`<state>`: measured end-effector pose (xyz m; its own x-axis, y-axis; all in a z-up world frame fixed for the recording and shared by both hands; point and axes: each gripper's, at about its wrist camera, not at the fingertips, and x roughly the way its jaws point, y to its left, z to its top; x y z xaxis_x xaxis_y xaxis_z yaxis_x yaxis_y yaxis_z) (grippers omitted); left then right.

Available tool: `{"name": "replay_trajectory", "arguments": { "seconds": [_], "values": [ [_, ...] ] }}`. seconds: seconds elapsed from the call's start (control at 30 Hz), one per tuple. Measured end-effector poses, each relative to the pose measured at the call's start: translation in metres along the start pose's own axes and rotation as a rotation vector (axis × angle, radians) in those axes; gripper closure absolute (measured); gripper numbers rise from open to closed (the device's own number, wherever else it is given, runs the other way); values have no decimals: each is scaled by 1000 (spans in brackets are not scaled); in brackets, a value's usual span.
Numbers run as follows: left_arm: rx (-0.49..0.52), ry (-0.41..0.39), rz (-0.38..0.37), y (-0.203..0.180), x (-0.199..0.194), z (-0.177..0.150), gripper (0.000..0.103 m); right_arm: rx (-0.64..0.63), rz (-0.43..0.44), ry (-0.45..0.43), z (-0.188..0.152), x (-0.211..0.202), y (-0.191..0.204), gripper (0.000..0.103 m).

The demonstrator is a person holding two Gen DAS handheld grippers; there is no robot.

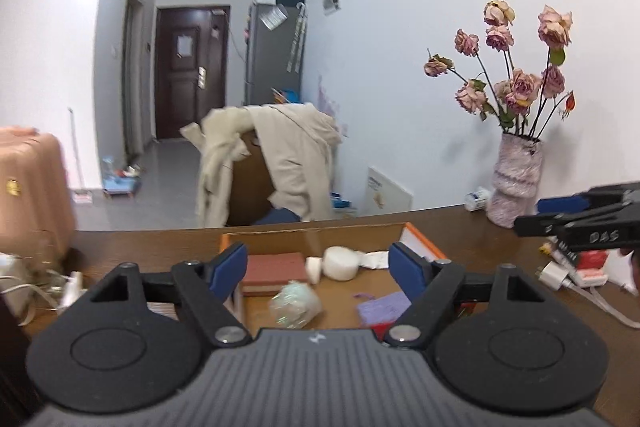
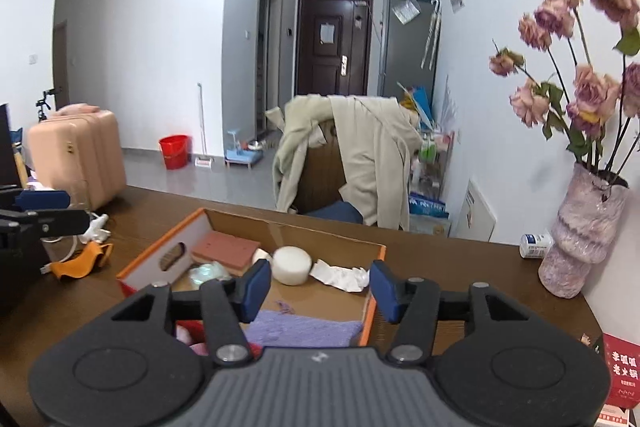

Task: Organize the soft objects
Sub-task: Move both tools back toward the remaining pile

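Observation:
An open cardboard box (image 1: 420,239) (image 2: 160,245) with orange edges lies on the brown table. In it are a red-brown sponge block (image 1: 272,267) (image 2: 228,251), a white round roll (image 1: 340,263) (image 2: 291,265), crumpled white paper (image 2: 340,277), a clear crinkled bag (image 1: 296,305) (image 2: 208,273) and a purple cloth (image 1: 380,309) (image 2: 300,329). My left gripper (image 1: 318,265) hovers above the box, open and holding nothing. My right gripper (image 2: 318,285) is open over the box's near right part, also with nothing in it. Each gripper shows at the other view's edge.
A pink vase (image 1: 516,179) (image 2: 580,239) of dried roses stands at the table's right by the wall, a small white bottle (image 2: 534,245) beside it. Cables and a charger (image 1: 560,273) lie on the right, an orange item (image 2: 80,261) on the left. A coat-draped chair (image 2: 352,163) stands behind the table.

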<state>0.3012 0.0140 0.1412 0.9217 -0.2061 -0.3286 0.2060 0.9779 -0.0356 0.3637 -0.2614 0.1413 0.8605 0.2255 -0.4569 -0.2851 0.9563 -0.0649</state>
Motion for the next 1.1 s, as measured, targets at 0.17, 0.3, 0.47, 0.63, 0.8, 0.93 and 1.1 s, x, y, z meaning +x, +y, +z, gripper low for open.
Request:
{"name": "replay_trajectory", "arguments": {
  "seconds": [0.17,0.3,0.47,0.63,0.8,0.93,1.1],
  "values": [
    [50,-50,33,-10,-38,-31,13,-8,23,-73,-27,-36,19,34],
    [49,-104,88,-19,-61,-54,3,13,12,-110,-55,-61,31,33],
    [67,-127,129,-33,-83,-88,3,27,-12,-170,-92,-84,48,24],
    [41,-100,104,-38,-98,-117,2,17,-28,-186,-134,-101,73,22],
    [109,-60,69,-49,-103,-145,2,3,14,-133,-174,-103,98,16],
    [62,-22,46,-43,-97,-152,2,31,20,-96,-190,-103,108,16],
    [67,10,29,-39,-77,-154,2,21,23,-64,-193,-96,113,16]
  ]
}}
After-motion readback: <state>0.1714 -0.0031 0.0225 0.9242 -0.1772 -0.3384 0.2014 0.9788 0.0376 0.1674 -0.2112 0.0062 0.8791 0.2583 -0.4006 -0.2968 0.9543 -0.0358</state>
